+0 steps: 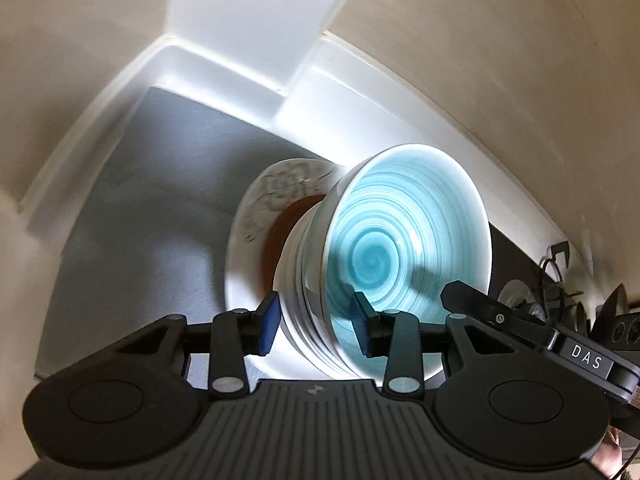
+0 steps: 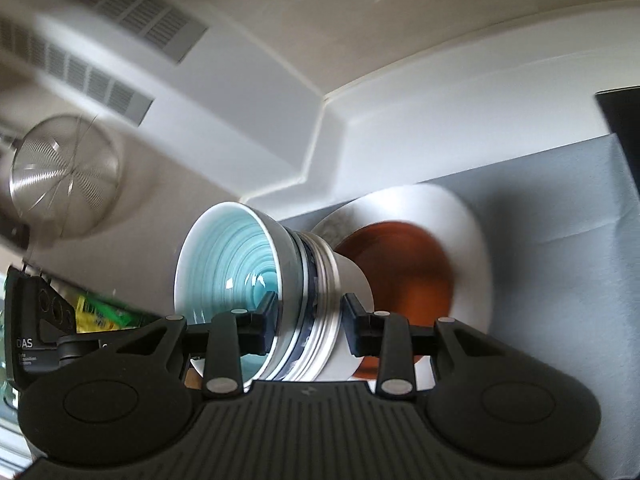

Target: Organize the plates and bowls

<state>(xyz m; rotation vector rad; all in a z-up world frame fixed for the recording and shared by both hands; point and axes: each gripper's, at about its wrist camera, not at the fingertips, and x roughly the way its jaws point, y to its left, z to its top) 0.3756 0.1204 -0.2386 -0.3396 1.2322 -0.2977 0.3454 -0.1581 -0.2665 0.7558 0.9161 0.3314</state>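
A stack of nested bowls (image 1: 304, 276) is topped by a white bowl with a turquoise spiral inside (image 1: 384, 248). My left gripper (image 1: 316, 330) is shut on the stack's rims, one blue pad (image 1: 267, 326) outside and one inside the top bowl. My right gripper (image 2: 310, 324) is shut on the same stack (image 2: 320, 280) from the opposite side, and its tip shows in the left wrist view (image 1: 496, 314). Behind the stack lie a brown plate (image 2: 400, 268), a large white plate (image 2: 464, 240) and a grey-patterned plate (image 1: 288, 184). The picture is blurred.
The plates rest on a grey mat (image 1: 160, 208) bordered by a white ledge (image 1: 224, 76) and a beige wall. A steel mesh strainer (image 2: 64, 176) hangs at the left under a vent hood (image 2: 100, 40). Black stove grates (image 1: 560, 268) stand at the right.
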